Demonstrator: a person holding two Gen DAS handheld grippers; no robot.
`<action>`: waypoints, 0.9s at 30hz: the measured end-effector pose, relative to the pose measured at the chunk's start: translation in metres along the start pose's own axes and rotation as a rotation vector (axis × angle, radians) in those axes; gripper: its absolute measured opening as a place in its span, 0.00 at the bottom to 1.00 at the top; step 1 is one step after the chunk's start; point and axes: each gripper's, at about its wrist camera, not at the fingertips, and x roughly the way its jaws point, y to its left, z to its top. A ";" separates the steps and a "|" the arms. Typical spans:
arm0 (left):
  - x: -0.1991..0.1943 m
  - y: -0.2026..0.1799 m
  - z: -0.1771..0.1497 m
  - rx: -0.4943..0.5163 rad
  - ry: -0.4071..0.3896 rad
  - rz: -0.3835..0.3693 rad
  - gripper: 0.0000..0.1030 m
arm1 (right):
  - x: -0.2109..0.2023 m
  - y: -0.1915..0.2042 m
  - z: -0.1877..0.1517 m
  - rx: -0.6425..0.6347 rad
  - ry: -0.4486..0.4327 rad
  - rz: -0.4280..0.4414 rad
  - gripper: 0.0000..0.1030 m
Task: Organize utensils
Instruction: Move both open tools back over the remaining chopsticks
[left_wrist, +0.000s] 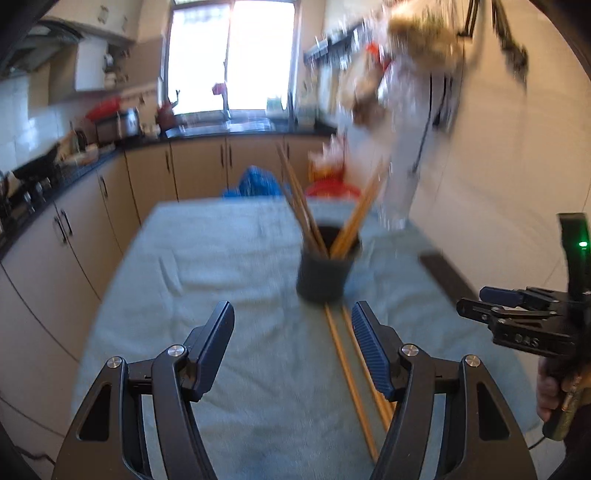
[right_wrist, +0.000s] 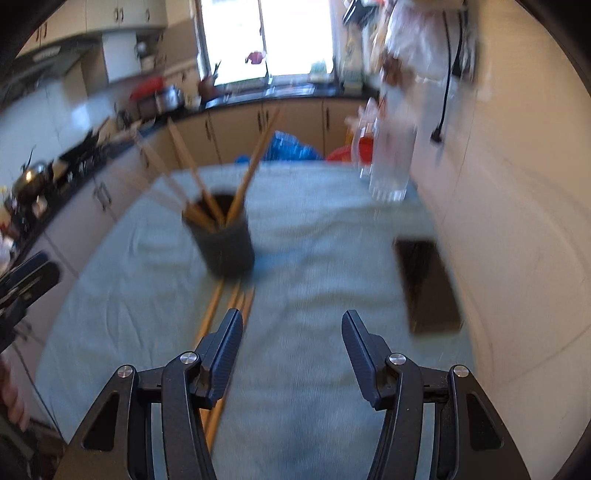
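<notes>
Several chopsticks (left_wrist: 314, 206) are standing tilted in a dark cup (left_wrist: 325, 271) sitting mid-counter, toward the far edge, fanning out left and right. More loose chopsticks (left_wrist: 351, 380) are lying flat on the light cloth (left_wrist: 221, 266) covering the counter (left_wrist: 447, 275), running from the cup's base toward the near edge. Left tongs (left_wrist: 293, 350) are gaping wide, gripping nothing. Right tongs (right_wrist: 291, 360) are also spread wide and empty, loose chopsticks just beside the left finger. Clear glass jar (right_wrist: 388, 173) is standing at the far right corner; contents unclear.
</notes>
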 end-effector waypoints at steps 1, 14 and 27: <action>0.010 -0.003 -0.007 0.004 0.030 -0.007 0.63 | 0.006 0.000 -0.008 -0.004 0.017 0.006 0.59; 0.138 -0.033 -0.039 0.040 0.320 -0.031 0.37 | 0.064 0.003 -0.054 0.031 0.123 0.156 0.39; 0.141 -0.014 -0.042 0.014 0.353 -0.057 0.00 | 0.106 0.030 -0.039 0.017 0.137 0.141 0.30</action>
